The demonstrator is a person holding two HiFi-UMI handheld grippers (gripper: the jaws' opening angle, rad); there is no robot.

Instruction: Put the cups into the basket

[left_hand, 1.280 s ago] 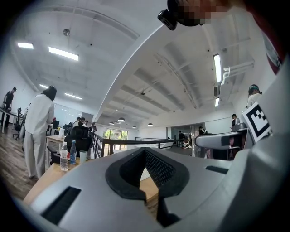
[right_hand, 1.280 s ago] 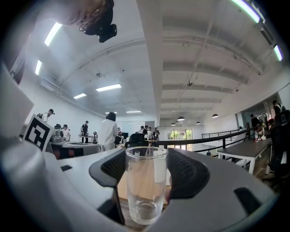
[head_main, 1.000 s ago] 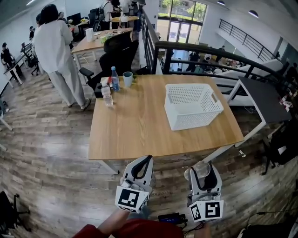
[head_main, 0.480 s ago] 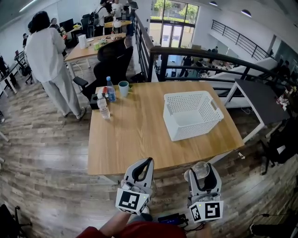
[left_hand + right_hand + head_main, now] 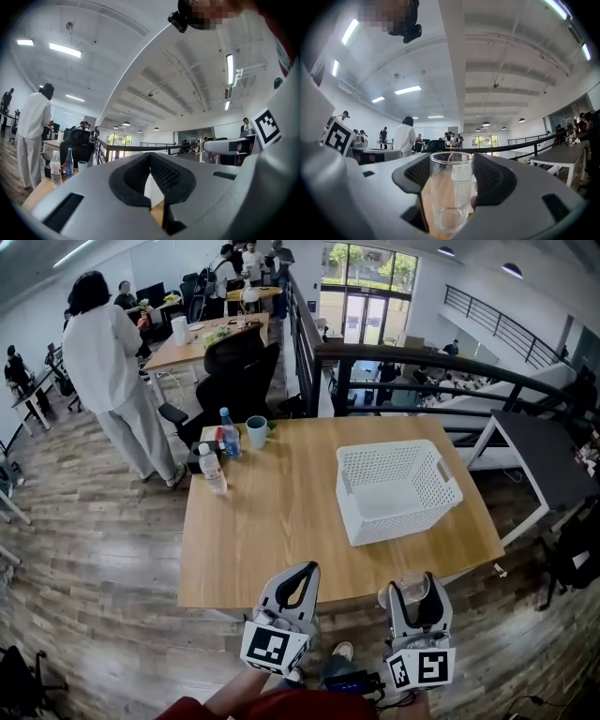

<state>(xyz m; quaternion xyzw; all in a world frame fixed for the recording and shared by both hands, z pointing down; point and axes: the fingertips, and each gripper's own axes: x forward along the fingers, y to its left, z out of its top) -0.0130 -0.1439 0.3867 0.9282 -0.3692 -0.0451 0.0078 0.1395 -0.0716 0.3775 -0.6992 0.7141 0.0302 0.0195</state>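
Note:
A clear glass cup (image 5: 451, 197) stands upright between the pads of my right gripper (image 5: 452, 185), which is shut on it. In the head view that glass (image 5: 405, 587) and right gripper (image 5: 413, 594) hover just off the near edge of the wooden table (image 5: 272, 521). My left gripper (image 5: 296, 585) hangs beside it, shut and holding nothing; its tips (image 5: 151, 204) meet. The white perforated basket (image 5: 398, 491) sits on the table's right half. A teal cup (image 5: 257, 430) stands at the far left corner and also shows as the small cup (image 5: 82, 166) in the left gripper view.
Two plastic bottles (image 5: 213, 469) (image 5: 229, 432) and a dark box stand next to the teal cup. A person in white (image 5: 112, 371) stands left of the table. Office chairs (image 5: 239, 357) and a black railing (image 5: 422, 362) lie behind it; a grey bench (image 5: 539, 451) is to the right.
The table and basket have slid a little lower and to the right in the head view. Both grippers keep their places and their grip is unchanged.

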